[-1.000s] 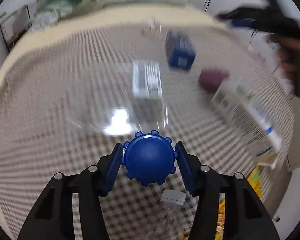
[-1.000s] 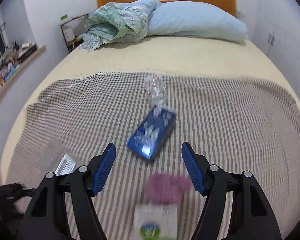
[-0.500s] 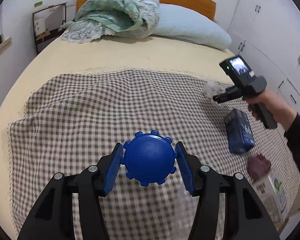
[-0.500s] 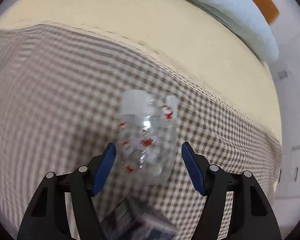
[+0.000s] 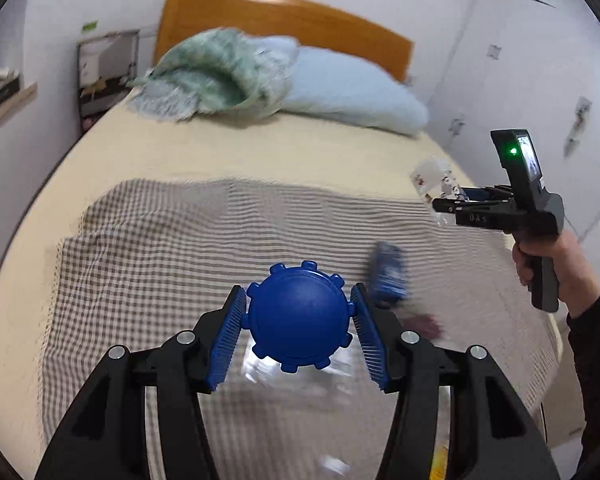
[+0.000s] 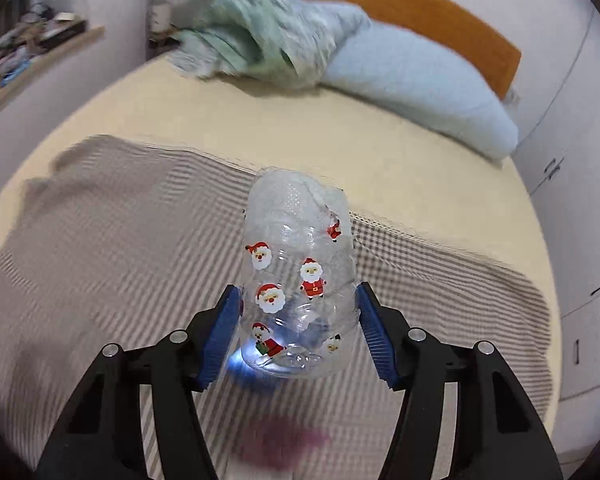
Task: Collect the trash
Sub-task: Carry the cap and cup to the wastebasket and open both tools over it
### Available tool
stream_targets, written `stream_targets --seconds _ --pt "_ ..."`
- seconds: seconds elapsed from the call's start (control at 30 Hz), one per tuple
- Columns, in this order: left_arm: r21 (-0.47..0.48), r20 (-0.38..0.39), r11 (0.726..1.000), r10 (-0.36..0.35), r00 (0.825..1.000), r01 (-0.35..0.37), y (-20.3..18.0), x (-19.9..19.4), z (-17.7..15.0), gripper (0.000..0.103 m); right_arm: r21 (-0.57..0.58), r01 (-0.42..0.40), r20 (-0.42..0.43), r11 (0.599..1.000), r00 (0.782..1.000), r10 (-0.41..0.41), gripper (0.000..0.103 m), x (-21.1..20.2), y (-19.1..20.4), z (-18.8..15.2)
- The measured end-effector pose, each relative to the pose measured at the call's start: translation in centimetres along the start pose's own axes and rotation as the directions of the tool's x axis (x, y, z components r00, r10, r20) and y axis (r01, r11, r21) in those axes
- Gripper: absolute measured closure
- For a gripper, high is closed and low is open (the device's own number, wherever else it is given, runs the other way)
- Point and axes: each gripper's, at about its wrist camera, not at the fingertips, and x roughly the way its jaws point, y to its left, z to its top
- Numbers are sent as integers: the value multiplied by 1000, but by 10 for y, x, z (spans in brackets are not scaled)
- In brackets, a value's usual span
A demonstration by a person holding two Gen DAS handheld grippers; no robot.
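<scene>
My left gripper [image 5: 298,330] is shut on a round blue notched cap [image 5: 299,316] and holds it above the checked blanket [image 5: 180,264]. My right gripper [image 6: 298,332] is shut on a clear plastic cup with Santa stickers [image 6: 296,280], lifted above the bed. It also shows in the left wrist view [image 5: 434,184], at the tip of the right gripper [image 5: 444,205]. On the blanket lie a blue packet [image 5: 386,276], a purple lump [image 5: 424,325] and clear plastic wrap [image 5: 296,372].
The bed has a blue pillow [image 5: 352,96], a green crumpled cloth [image 5: 212,76] and a wooden headboard [image 5: 284,20]. White cupboards [image 6: 580,184] stand to the right. A shelf with clutter [image 6: 28,60] is on the left wall.
My right gripper has closed on the Santa cup and lifted it off the blanket. My left gripper still holds the blue cap and has swung to face the bed.
</scene>
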Motion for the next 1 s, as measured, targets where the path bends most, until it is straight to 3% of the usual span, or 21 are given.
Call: stream_targets --seconds 0.1,0.23,0.37,0.47,0.6,0.63,0.73,0.83,0.87,0.93,1.0 --pt "47 33 999 -25 999 23 -54 -61 -19 52 -14 -28 63 1000 998 29 45 -94 2 -45" --pt "103 20 993 -56 998 54 -113 -111 -56 52 -23 -72 119 997 990 74 44 -203 4 -124" --pt "159 -23 980 -118 993 120 -177 -146 -109 51 1 -89 136 996 987 88 44 -273 3 -222" --pt "201 -58 964 -168 984 176 -220 -156 -157 51 41 -98 140 994 986 91 43 -298 5 -296" --pt "280 -143 926 -219 965 252 -271 -140 -243 51 115 -105 117 988 989 92 42 -303 11 -406" --pt "294 -186 912 -241 952 288 -287 -131 -274 51 132 -106 109 986 990 92 42 -301 15 -446" --pt "291 -281 893 -264 923 344 -312 -102 -332 51 198 -107 59 974 994 97 41 -284 27 -517" --pt "200 -439 881 -311 843 430 -327 -59 -382 51 316 -64 -67 946 994 90 41 -242 36 -598" --pt "188 -472 881 -307 827 434 -333 -46 -398 51 347 -49 -103 936 991 90 41 -228 38 -616" --pt "193 -524 882 -277 805 429 -345 -25 -428 51 378 -19 -194 926 976 99 41 -189 50 -656" --pt "208 -555 896 -222 802 392 -349 -2 -447 51 386 26 -275 922 957 88 41 -151 58 -691"
